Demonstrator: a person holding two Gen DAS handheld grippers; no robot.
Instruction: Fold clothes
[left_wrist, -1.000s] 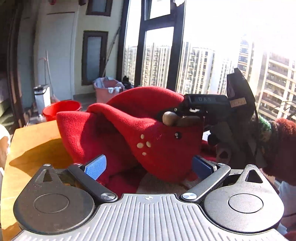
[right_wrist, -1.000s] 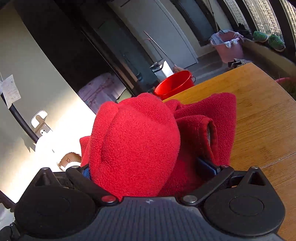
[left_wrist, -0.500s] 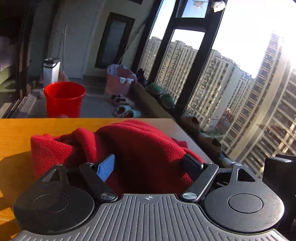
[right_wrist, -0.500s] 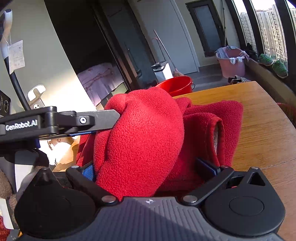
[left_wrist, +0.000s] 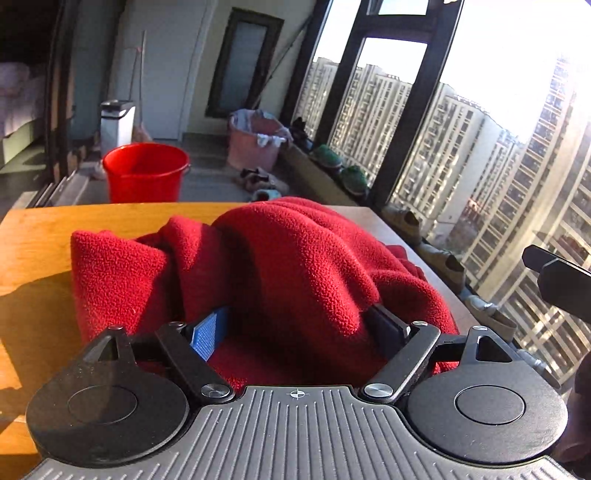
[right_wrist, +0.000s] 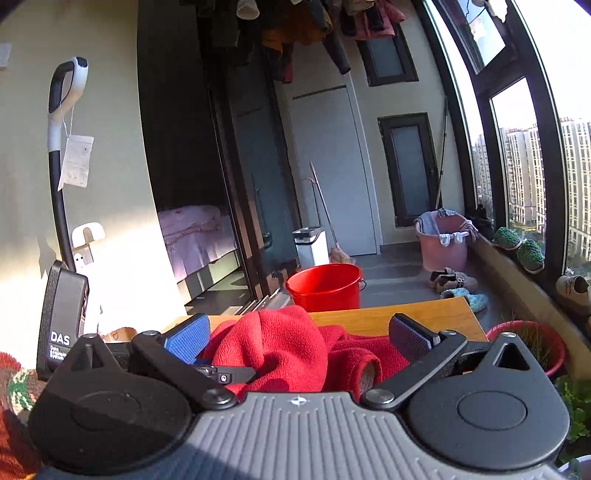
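While left claw (left_wrist: 295, 328) opens, fleece (left_wrist: 295, 258) seemingly between.

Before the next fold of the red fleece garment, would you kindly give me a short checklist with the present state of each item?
1. Red fleece garment on the wooden table: ok, bunched in a heap.
2. Left gripper holding the fleece: cannot tell; the fabric lies between its jaws, which are opening.
3. Right gripper free of the fabric: ok, jaws wide, fleece below them.
4. Garment laid flat for folding: not ok, it is rumpled.
5. Bare table around the garment: ok, wood shows to the left and behind.
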